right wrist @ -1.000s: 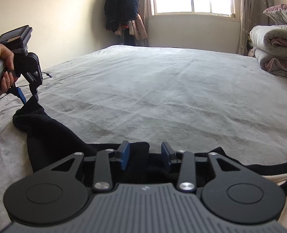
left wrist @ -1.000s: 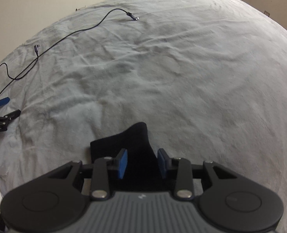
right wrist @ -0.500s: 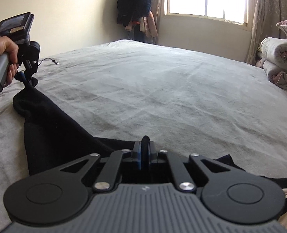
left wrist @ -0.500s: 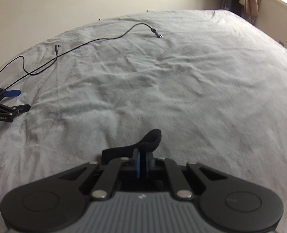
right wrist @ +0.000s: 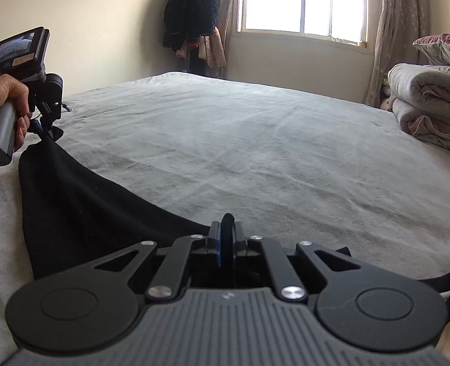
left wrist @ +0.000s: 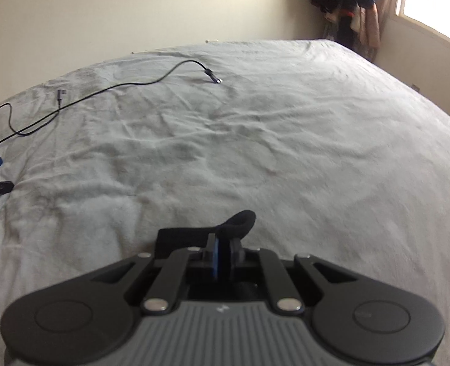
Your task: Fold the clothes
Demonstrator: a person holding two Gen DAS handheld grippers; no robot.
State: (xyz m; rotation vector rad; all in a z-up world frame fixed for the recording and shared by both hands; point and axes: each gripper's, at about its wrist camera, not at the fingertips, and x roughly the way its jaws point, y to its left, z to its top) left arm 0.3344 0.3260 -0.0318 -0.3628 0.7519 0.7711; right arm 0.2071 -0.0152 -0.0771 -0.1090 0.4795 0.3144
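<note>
- Garment (right wrist: 81, 210): plain black.
- Bed cover (right wrist: 255, 140): pale grey, unpatterned.
- Cable (left wrist: 109, 91): black.
- Folded quilts (right wrist: 429, 103): white and dusty pink.
- Gripper pads (right wrist: 218, 250): blue.

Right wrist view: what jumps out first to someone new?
The black garment stretched across the near left of the grey bed, pinched at one end by the right claw and at the far corner by the left claw in a hand. Next, the bright window at the back and the folded quilts stacked on the right.
</note>
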